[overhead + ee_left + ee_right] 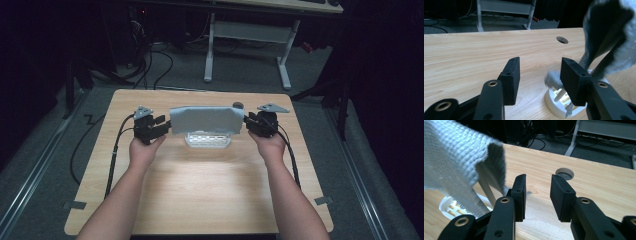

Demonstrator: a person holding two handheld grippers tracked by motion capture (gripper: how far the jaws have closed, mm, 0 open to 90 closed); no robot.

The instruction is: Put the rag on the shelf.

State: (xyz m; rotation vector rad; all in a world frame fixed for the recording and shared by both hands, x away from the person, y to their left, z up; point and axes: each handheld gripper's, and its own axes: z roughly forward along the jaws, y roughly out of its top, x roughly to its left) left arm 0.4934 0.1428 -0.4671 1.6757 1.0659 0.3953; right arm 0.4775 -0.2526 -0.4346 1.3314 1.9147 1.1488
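Observation:
A grey-blue waffle-weave cloth (205, 119) hangs draped over a small white slatted rack (207, 140) at the middle of the wooden table (200, 190). My left gripper (162, 126) is just beside the cloth's left edge and my right gripper (248, 123) just beside its right edge. In the left gripper view the jaws (541, 65) stand open with only tabletop between them, and the cloth (609, 32) and rack base (556, 101) lie to their right. The right gripper (538, 182) is also open and empty, with the cloth (456, 162) and rack (447, 207) at its left.
A round cable hole (238, 105) sits in the table behind the cloth's right end. Beyond the table stands a desk on white legs (209, 50), with dark cables on the floor (150, 65). Metal rails run along both sides of the table.

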